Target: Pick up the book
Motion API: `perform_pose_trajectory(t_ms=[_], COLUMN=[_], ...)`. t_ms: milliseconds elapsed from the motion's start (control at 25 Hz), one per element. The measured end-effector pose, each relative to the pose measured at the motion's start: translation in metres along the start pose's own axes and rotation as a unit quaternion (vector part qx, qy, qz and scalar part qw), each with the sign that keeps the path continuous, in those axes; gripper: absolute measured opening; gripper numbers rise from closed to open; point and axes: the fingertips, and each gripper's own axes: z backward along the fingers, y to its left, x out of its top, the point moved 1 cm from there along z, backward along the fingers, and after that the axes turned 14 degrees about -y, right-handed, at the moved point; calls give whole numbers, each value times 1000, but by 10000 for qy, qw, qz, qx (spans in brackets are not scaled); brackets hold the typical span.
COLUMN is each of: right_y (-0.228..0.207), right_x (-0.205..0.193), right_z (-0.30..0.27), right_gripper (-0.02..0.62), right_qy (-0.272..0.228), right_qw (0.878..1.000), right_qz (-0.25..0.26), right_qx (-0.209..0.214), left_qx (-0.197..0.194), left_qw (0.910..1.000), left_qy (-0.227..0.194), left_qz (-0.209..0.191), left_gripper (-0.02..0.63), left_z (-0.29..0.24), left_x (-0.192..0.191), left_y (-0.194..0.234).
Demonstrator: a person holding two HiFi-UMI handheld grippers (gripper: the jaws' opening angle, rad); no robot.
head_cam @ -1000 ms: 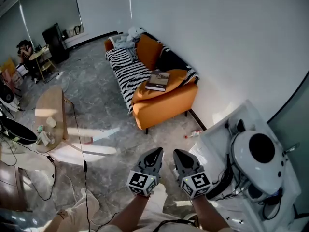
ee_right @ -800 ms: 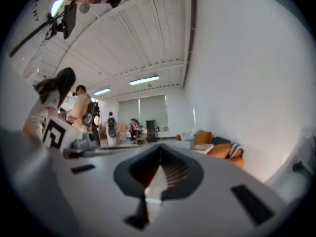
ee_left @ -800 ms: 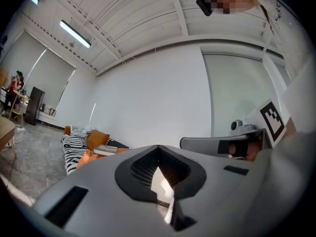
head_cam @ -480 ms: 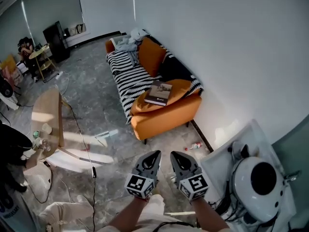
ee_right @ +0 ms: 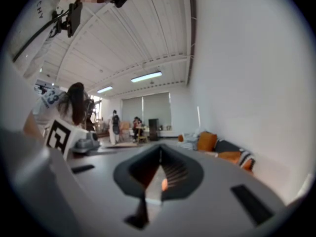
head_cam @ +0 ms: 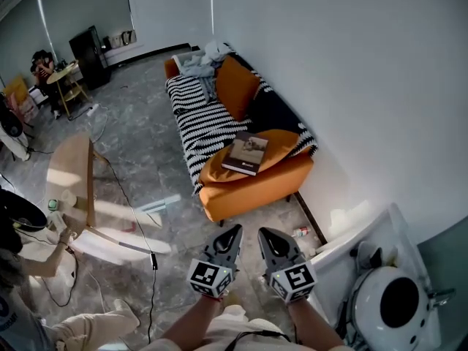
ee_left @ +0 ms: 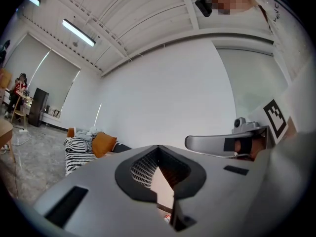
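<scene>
The book [head_cam: 246, 153], dark-covered with a pale picture, lies flat on an orange cushion at the near end of the orange sofa [head_cam: 252, 185]. My left gripper [head_cam: 228, 235] and right gripper [head_cam: 264, 237] are held side by side over the floor, well short of the sofa, both pointing toward it. Each one's jaws meet at the tip with nothing between them, as the left gripper view [ee_left: 158, 146] and the right gripper view [ee_right: 160, 145] show. The book is hidden in both gripper views.
A black-and-white striped blanket [head_cam: 197, 115] covers the sofa seat. A wooden table [head_cam: 71, 174] and a black cable [head_cam: 135, 221] are on the left. A white machine [head_cam: 387, 302] stands at the right, a small bottle [head_cam: 300, 232] on the floor near it. People sit far back left.
The sofa and book have come closer and slid down and right in the head view. Both grippers keep their side-by-side pose and stay shut.
</scene>
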Motion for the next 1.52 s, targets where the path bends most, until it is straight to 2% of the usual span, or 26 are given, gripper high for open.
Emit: perform_pose_trajectory(t_ms=[640,960,1520], right_y=[-17,-41,-106], right_x=[-17,-37,-74], right_z=[-58,-98,-152], right_gripper=[14,14,14], right_qy=[147,204,568], right_qw=[9996,9988,9964], right_qz=[-208,-419,-636], right_qx=[117,122,-43], left_qx=[208,67,96], left_qw=[9997,9998,9988], left_qy=[97,185,441], left_qz=[-43,-9,180], left_gripper=[23,23,23], left_z=[-28,-61,-120], left_x=[-15,-31,-79], left_y=[46,72,118])
